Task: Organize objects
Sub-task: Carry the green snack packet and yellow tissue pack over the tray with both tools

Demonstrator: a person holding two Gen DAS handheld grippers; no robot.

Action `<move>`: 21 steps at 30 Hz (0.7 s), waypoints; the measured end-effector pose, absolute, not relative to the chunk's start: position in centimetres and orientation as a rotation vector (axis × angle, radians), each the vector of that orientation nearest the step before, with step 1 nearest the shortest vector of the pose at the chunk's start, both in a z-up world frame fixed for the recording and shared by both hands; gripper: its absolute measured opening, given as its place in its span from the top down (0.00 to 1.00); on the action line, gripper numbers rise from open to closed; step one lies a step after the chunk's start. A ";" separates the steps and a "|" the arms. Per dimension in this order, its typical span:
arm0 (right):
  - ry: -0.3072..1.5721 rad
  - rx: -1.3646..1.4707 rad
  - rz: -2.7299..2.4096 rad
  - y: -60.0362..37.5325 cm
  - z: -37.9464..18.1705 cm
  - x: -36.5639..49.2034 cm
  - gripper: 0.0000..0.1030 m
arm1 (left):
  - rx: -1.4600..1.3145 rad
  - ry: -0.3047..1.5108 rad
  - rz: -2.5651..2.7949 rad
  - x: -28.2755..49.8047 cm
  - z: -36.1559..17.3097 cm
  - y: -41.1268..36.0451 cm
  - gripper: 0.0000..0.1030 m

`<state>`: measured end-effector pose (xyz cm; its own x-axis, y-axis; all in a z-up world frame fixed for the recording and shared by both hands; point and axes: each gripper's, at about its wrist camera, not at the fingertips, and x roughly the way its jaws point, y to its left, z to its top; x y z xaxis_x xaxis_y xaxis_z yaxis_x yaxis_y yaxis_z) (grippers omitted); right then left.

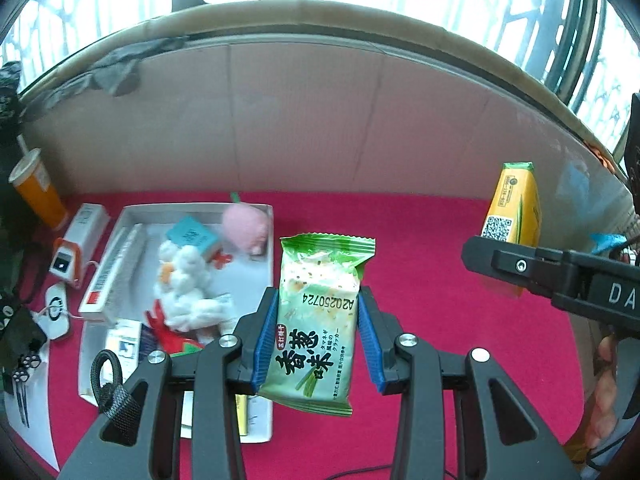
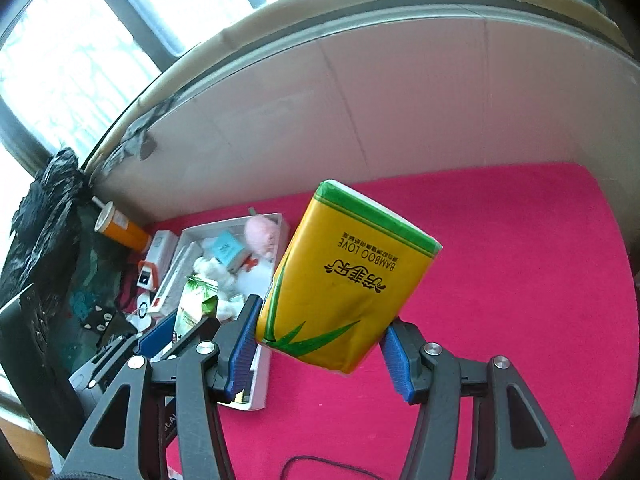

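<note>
Plainly, left gripper (image 1: 318, 340) jaws pinch a green snack packet (image 1: 320, 320) (narrowly); right gripper (image 2: 324, 344) jaws clamp a yellow tissue pack (image 2: 344, 280).

"BAMBOO LOVE" on yellow tissue pack (image 2: 344, 276)

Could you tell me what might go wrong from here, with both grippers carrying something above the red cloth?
The white tray is already crowded with a plush toy and boxes, so new items could land on top or slide out. The left gripper holds the green snack packet only by its sides; it could slip. The yellow tissue pack in the right gripper sits tilted and could twist loose.
</note>
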<state>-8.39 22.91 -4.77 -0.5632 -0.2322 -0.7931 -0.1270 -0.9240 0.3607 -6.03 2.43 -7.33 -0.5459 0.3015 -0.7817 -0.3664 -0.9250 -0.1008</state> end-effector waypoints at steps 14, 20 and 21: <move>-0.465 1.416 -2.600 15.8 -3.7 -8.7 0.41 | -1.228 0.060 2.578 -5.4 -6.5 -4.6 0.64; -0.423 1.410 -2.580 13.4 -3.5 -8.7 0.41 | -1.228 0.044 2.611 -5.3 -6.3 -7.1 0.64; -0.413 1.411 -2.576 13.0 -3.4 -8.7 0.41 | -1.228 0.042 2.615 -5.3 -6.3 -7.4 0.64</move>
<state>-8.66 12.95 -3.43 -0.5351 -0.2834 -0.7958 0.0203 -0.9461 0.3232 -5.30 -7.39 -6.28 -0.6129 0.2139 -0.7607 -0.2383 -0.9679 -0.0802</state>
